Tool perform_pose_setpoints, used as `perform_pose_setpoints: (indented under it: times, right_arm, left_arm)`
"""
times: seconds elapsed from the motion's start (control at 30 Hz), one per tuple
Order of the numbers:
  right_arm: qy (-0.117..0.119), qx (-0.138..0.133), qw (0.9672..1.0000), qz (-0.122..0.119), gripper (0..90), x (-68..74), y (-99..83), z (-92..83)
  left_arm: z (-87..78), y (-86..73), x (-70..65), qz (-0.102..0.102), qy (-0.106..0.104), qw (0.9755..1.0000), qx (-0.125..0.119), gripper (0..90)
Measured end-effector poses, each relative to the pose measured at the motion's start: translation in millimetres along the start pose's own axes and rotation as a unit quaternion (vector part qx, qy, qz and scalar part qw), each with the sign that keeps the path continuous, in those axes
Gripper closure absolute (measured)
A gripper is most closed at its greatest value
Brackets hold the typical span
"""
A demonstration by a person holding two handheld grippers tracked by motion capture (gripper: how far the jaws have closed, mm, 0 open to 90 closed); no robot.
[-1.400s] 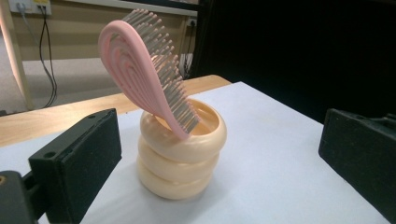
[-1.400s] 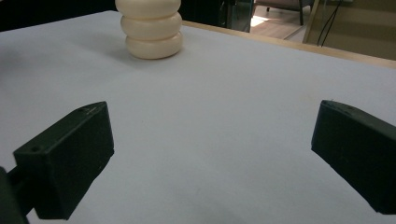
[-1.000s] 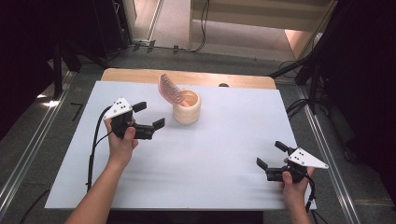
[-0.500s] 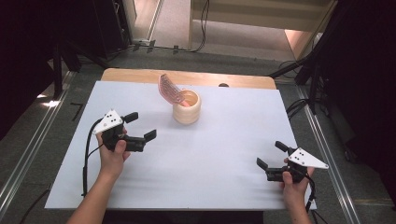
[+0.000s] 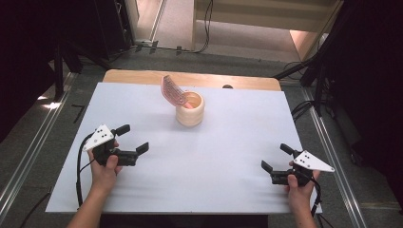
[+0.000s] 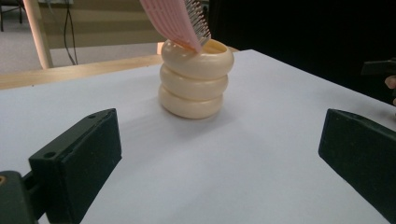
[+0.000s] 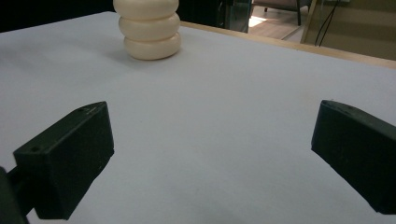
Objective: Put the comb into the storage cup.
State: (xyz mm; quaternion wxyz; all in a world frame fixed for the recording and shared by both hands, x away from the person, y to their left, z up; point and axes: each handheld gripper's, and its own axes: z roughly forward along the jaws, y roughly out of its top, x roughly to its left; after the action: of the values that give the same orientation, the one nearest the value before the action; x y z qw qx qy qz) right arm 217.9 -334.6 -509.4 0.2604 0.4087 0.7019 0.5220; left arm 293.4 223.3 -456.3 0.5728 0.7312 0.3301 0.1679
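**Cream holder and pink brush sitting far of two open grippers**

Cream-coloured and ribbed in three rings, the holder (image 5: 190, 112) is standing upright on the white table cover (image 5: 214, 156), toward the far middle. A pink brush (image 5: 174, 90) is leaning out of it, tilting left. Near and to the left, the left gripper (image 5: 133, 140) is resting in a hand (image 5: 105, 167), jaws spread wide and holding nothing. At the near right, well apart from the holder, the right gripper (image 5: 274, 158) is likewise gaping, empty.
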Motion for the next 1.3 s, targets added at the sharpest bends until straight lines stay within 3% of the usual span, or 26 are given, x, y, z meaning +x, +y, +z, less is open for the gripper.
perform_pose_setpoints:
  times: [0.27,1.3]
  right_arm:
    - [0.000,-0.001,1.0000,0.001,0.0,-0.4,0.0,-0.4]
    - [-0.002,-0.002,1.0000,0.001,0.0,-0.6,0.0,-0.1]
  left_arm:
    - [-18.9,-13.4,3.0,0.008,0.027,0.9996,0.002,1.8]
    - [-82.9,-43.0,19.2,-0.008,0.058,0.9983,0.000,0.0]
